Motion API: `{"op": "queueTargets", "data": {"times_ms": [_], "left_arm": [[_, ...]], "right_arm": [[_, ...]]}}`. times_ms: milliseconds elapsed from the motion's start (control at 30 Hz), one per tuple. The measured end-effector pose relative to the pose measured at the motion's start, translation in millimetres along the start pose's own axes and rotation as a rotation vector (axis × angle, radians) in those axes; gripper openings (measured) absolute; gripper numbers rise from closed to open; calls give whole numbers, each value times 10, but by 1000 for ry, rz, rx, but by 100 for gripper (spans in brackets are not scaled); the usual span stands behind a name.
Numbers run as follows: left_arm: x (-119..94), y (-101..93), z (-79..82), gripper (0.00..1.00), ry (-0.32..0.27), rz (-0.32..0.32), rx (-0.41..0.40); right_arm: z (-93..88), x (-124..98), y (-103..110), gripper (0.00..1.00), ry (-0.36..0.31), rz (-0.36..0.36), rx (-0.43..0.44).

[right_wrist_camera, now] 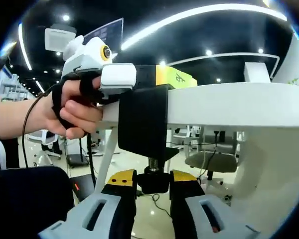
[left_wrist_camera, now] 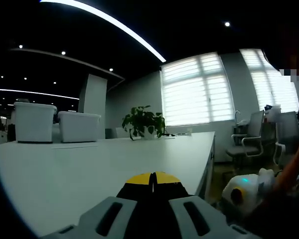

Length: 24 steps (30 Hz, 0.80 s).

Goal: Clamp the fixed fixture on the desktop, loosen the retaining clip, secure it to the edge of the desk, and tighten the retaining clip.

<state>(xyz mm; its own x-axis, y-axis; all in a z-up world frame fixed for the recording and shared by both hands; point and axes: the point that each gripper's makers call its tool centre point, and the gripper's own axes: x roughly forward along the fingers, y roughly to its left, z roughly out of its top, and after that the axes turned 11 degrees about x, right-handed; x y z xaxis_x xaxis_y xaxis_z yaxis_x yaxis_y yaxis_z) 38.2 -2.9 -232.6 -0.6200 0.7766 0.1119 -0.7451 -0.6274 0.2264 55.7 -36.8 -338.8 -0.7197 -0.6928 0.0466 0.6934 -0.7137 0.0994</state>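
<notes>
In the right gripper view a black clamp fixture [right_wrist_camera: 142, 119] sits over the edge of the white desk [right_wrist_camera: 239, 104]. Its threaded screw hangs below the desktop and ends in a black knob [right_wrist_camera: 152, 181]. My right gripper [right_wrist_camera: 153, 180] is shut on that knob, a yellow-tipped jaw on each side. A hand holds my left gripper [right_wrist_camera: 177, 77] flat on the desktop, lying over the fixture's top. In the left gripper view my left gripper [left_wrist_camera: 152, 178] has its yellow tips shut together over the desk [left_wrist_camera: 89, 169]. The right gripper [left_wrist_camera: 244, 191] shows below the desk's edge at lower right.
Two white bins [left_wrist_camera: 35, 122] [left_wrist_camera: 78, 126] and a potted plant [left_wrist_camera: 143, 122] stand at the desk's far end. Office chairs [left_wrist_camera: 246, 139] stand by the windows. Under the desk are a white desk leg [right_wrist_camera: 107, 159], a chair [right_wrist_camera: 209, 162] and cables on the floor.
</notes>
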Motion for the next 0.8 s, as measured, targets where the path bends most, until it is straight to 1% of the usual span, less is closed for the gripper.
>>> {"op": "queueTargets", "data": {"times_ms": [100,200,233,300,367,433,467,567,633,800], "left_arm": [[2,4,3,1,-2,0,-5],[9,5,-10,1,8,-1,-11],[10,6,-14,1,11,-1,-14],[12,5,-17,1,12,-1,-17],[14,3,-19,1,14,-2,-20],[14,-3,-18,1,14,-4,-21],[14,-5,-19,1,15,-4,-22],[13,-11,-22,1,18,-8,-28],[10,-21,-20,1,17,-12,-30],[7,-30,-18,1,17,-16,-30]], "right_arm": [[-3,30,8,24,6,-1,-8],[-16,24,31,24,2,-15,0],[-22,0,28,25,-8,-40,3],[-96,-64,-67,29,-4,-108,31],[-170,-153,-91,31,-1,-150,64],[-174,-105,-123,31,-5,-160,69],[-146,-103,-135,31,-5,-166,67],[-76,-133,-102,30,-38,-169,77],[-93,-103,-98,30,-30,-173,54],[-86,-47,-58,30,-37,-161,43]]}}
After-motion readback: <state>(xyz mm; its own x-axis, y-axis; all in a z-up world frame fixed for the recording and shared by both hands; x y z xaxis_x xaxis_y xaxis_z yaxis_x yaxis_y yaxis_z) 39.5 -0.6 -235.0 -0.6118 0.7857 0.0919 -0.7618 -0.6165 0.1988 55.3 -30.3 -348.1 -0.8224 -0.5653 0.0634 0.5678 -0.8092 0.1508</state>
